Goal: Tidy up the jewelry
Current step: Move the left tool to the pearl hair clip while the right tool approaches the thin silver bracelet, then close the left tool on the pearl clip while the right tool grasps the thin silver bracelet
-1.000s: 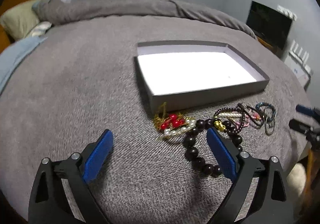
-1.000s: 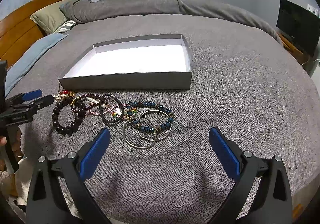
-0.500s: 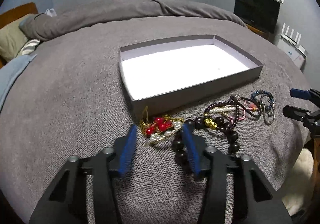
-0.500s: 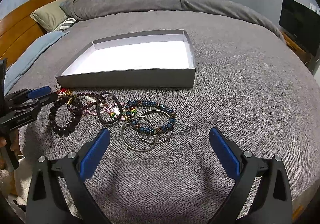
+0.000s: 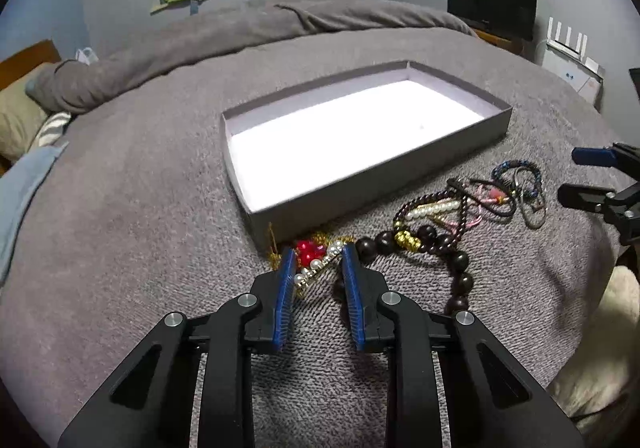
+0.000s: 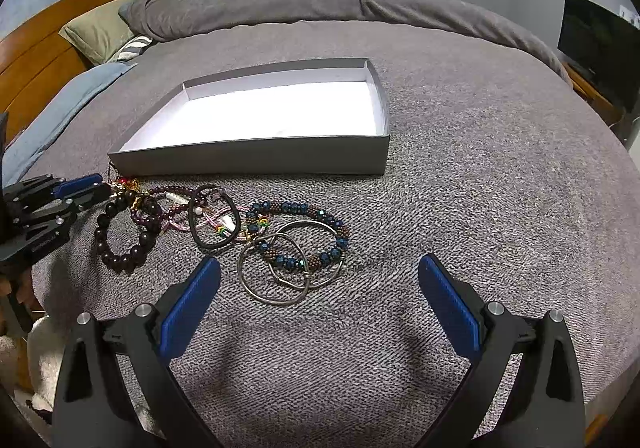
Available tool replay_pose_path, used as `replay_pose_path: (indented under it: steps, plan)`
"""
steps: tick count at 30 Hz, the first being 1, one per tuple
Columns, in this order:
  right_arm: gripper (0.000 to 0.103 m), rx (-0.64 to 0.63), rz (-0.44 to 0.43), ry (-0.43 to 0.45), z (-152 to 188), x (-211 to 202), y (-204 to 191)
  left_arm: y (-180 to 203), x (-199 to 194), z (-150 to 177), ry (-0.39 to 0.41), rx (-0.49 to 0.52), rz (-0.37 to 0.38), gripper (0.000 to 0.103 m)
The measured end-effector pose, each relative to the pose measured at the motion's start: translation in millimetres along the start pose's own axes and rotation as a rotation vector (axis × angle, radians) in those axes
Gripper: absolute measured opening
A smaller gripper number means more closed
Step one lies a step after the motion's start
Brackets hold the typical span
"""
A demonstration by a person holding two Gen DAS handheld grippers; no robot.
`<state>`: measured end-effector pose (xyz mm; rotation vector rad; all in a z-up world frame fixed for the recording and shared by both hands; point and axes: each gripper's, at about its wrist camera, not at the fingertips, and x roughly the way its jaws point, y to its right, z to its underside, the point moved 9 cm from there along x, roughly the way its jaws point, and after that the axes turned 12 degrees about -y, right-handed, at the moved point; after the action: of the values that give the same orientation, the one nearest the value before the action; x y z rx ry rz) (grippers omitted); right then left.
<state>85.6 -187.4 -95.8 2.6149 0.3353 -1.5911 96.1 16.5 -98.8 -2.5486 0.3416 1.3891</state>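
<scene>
None of the jewelry lies in the box [image 5: 362,146]; all sits at its six o'clock on the bed [image 6: 460,176]. Left tongs [image 5: 316,262], just narrowing, bracket the pearl-and-red piece [image 5: 314,256], pads not yet pressing; right tongs [image 6: 320,312] gape, holding nothing.

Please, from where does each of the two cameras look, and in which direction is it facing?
Left wrist: sits on the left gripper, looks forward and down at the pearl and red bead piece before the grey box; its own blue pads, which have just been closing around that piece, show.
Right wrist: sits on the right gripper, looks down at the metal bangles; its wide-open fingers show.
Shared: box, dark bead bracelet, grey blanket; each sees the other gripper.
</scene>
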Motion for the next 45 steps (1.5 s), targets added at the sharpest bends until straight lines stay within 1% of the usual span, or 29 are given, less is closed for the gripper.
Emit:
replay_pose_path:
  steps: [4,8,10,12,14,16,19,21,23,25,26,28,36,37,38,40,43,45]
  plan:
    - [0.098,0.013,-0.019,-0.015,3.1,4.4,1.6,-0.1,-14.5,-5.8,0.035,-0.012,0.015,0.025]
    - [0.097,0.008,-0.075,-0.018,6.9,4.0,-5.9,3.8,-30.8,-11.3,0.064,-0.010,0.027,0.025]
    - [0.094,-0.011,-0.087,-0.011,8.5,3.1,-13.0,5.8,-35.8,-12.0,0.074,-0.010,0.038,0.025]
    - [0.090,-0.038,-0.073,0.002,8.8,3.6,-19.6,8.1,-39.3,-12.5,0.081,-0.008,0.045,0.025]
    - [0.088,-0.066,-0.035,0.020,8.7,7.5,-24.6,10.1,-40.4,-11.4,0.083,-0.005,0.049,0.025]
    - [0.078,-0.081,-0.018,0.013,9.9,14.1,-27.9,10.1,-40.7,-9.1,0.082,-0.006,0.050,0.025]
    - [0.073,-0.086,0.026,0.006,10.6,24.8,-25.4,8.2,-40.1,-7.6,0.077,-0.012,0.052,0.025]
    - [0.067,-0.083,0.030,-0.008,12.7,30.5,-24.7,6.4,-40.2,-6.4,0.075,-0.018,0.053,0.025]
    - [0.066,-0.083,0.038,-0.004,12.6,31.6,-23.7,4.9,-39.9,-5.7,0.074,-0.024,0.056,0.025]
    - [0.057,-0.086,0.042,0.006,12.4,29.3,-23.5,4.0,-39.4,-4.9,0.073,-0.027,0.059,0.025]
    - [0.056,-0.081,0.040,0.010,12.0,27.8,-22.4,3.5,-39.7,-4.6,0.074,-0.027,0.060,0.025]
    - [0.048,-0.069,0.029,0.011,11.1,25.8,-19.6,3.7,-40.1,-4.4,0.075,-0.028,0.060,0.025]
    - [0.047,-0.049,0.010,0.028,10.9,16.6,-14.3,-0.3,-42.6,-1.7,0.075,-0.036,0.060,0.024]
    - [0.047,-0.047,0.009,0.029,10.8,15.1,-13.5,-0.8,-42.8,-1.2,0.073,-0.036,0.061,0.019]
    - [0.047,-0.045,0.008,0.032,10.2,13.7,-12.5,-1.4,-42.7,-1.2,0.069,-0.034,0.064,0.009]
    - [0.047,-0.044,0.010,0.045,7.6,7.9,-10.4,-2.9,-43.6,-0.8,0.067,-0.037,0.067,0.009]
    - [0.047,-0.051,0.024,0.063,2.8,1.8,-8.1,-3.7,-42.1,0.5,0.060,-0.025,0.050,0.009]
    - [0.047,-0.046,0.017,0.066,1.1,0.5,-6.9,-4.8,-39.6,1.9,0.050,-0.032,0.060,0.009]
